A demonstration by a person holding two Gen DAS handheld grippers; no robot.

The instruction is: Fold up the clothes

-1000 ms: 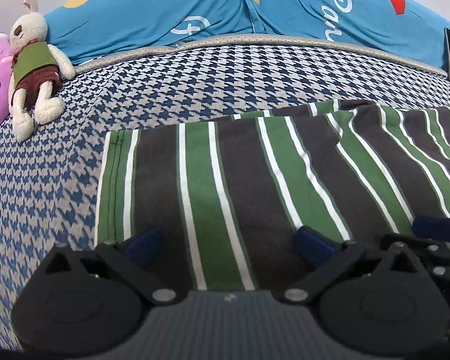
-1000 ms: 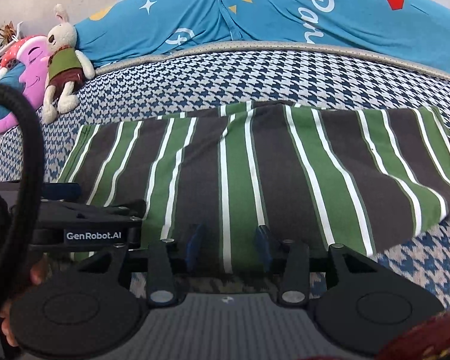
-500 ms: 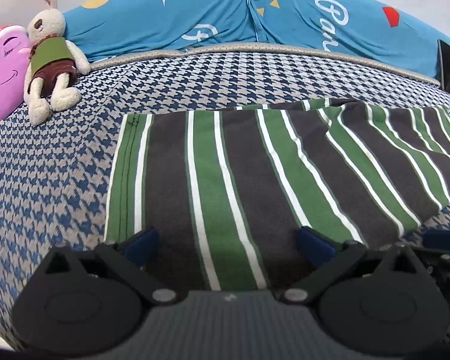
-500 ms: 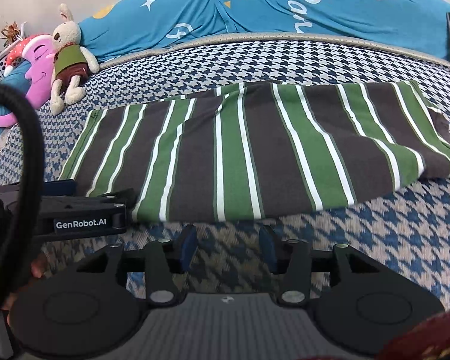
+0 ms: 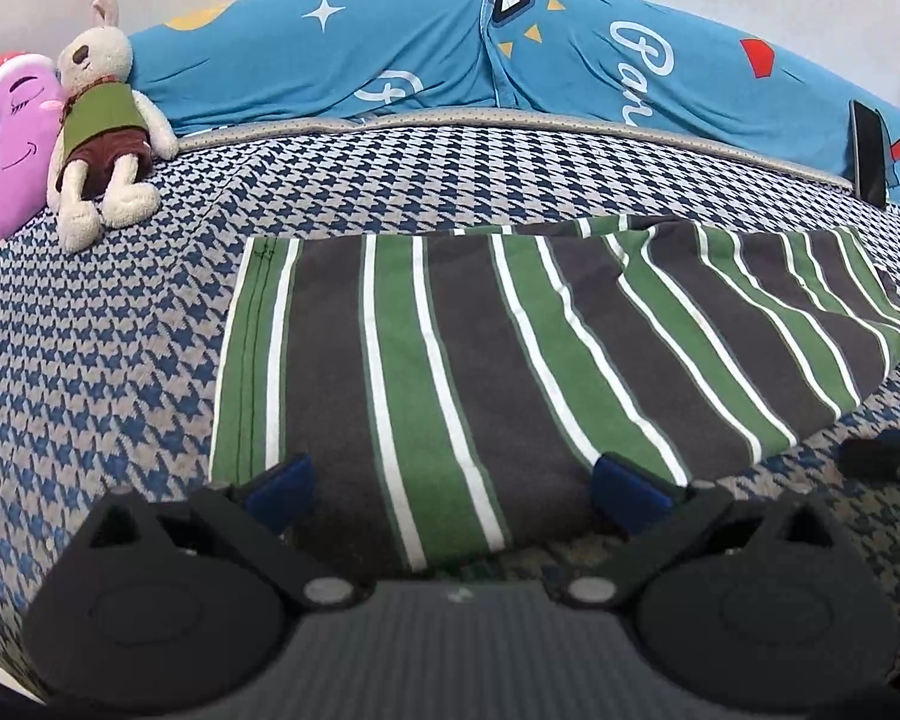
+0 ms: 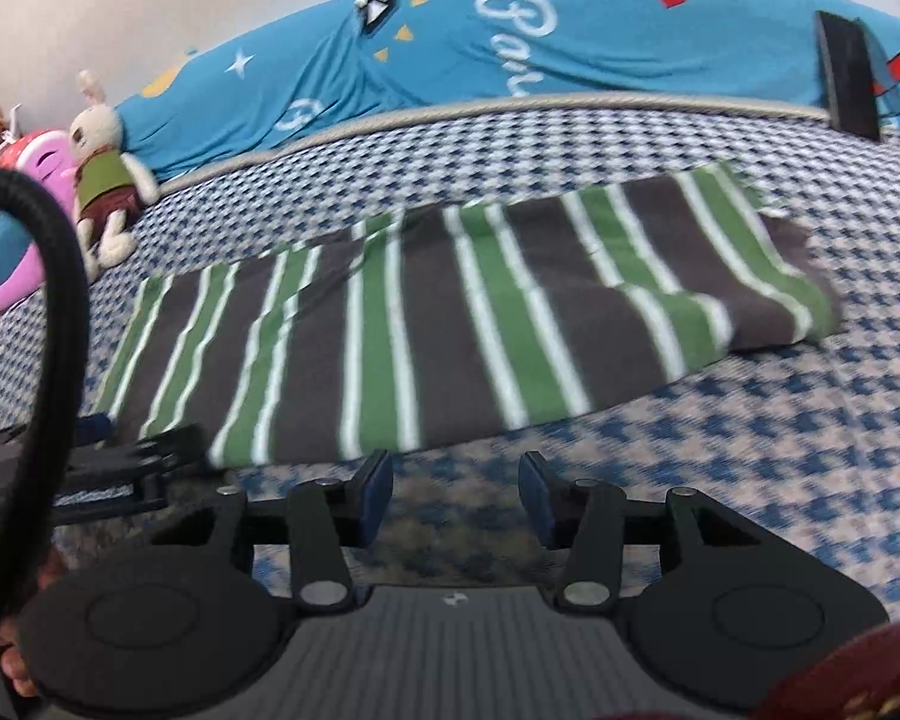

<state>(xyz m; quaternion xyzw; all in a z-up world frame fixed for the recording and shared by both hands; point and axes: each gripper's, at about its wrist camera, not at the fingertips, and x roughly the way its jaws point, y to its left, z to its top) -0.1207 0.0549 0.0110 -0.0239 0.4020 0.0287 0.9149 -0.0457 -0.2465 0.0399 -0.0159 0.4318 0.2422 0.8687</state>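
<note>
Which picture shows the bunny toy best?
The left wrist view shows the bunny toy best: it is bigger and sharp there, so you can see its green vest, long ears and legs on the bed. In the right wrist view the toy is smaller, off at the left edge and a little blurry.

a home bedroom: a bed [image 5: 150,324] with a houndstooth cover, a long blue pillow [image 5: 450,60] at its head, and a plush rabbit [image 5: 99,120] beside that pillow.
</note>
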